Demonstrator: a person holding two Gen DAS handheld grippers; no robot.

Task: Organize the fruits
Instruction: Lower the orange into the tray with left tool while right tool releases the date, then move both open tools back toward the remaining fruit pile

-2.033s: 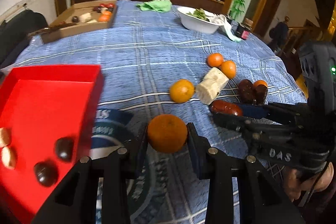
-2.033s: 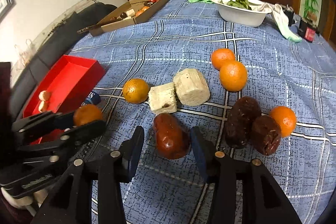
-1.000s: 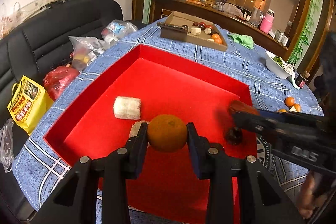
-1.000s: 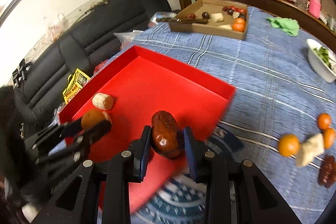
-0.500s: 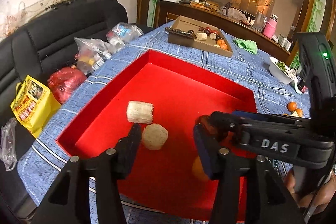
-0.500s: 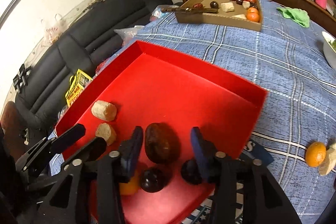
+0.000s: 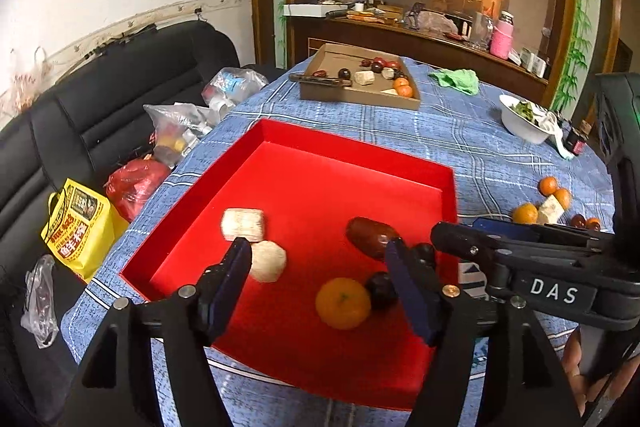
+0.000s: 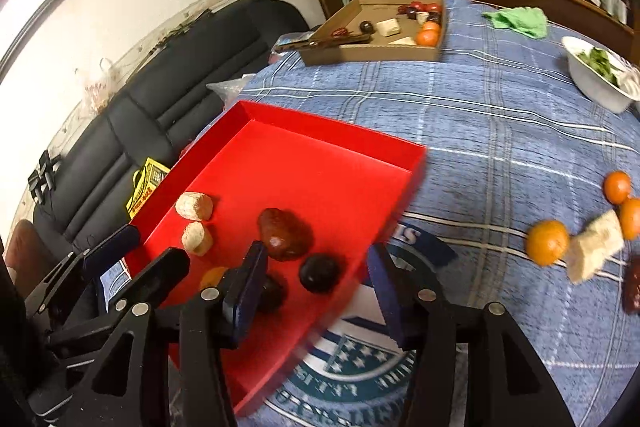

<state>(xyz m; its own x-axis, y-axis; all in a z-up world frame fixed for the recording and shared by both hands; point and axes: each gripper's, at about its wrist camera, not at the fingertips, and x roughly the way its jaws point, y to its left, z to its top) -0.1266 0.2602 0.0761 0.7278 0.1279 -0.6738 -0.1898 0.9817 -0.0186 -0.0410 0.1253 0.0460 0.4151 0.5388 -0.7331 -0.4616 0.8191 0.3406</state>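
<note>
**Both claws released over the red tray**

1. Fruit in the tray. The red tray [image 7: 348, 155] lies on the bench [image 7: 472, 139], which is covered by a blue checked cloth. On the tray floor lie an orange [image 7: 343, 303], a reddish-brown oblong fruit [image 7: 370, 237], two dark round fruits [image 7: 380, 290] and two pale blocks [image 7: 243, 225]. In the left wrist view the orange sits at 6 o'clock of the oblong fruit and touches one dark round fruit at its 3 o'clock. The pale blocks lie at 9 o'clock of the oblong fruit, just beside each other.

2. Left claw [image 7: 320, 283]. Its jaws have just been opening and now stand apart. Nothing is pressed between them; the orange lies free on the tray below the gap.

3. Right claw [image 8: 316, 287]. Its jaws have just been opening and stand apart. Nothing is gripped. In its own view the oblong fruit [image 8: 285, 234] lies on the tray at 11 o'clock of the gap, and one dark round fruit [image 8: 319, 273] lies in the gap without touching either pad.

4. Fruit outside the tray. At 3 o'clock of the tray, well apart from it, several oranges [image 8: 547, 242] and a pale block [image 8: 596, 251] lie on the cloth.

5. Surroundings. A cardboard box [image 7: 360, 93] holding more fruit stands at 12 o'clock of the tray. A white bowl [image 7: 524, 125] with greens stands at 2 o'clock. A black sofa [image 7: 100, 99] borders the bench at 9 o'clock.
</note>
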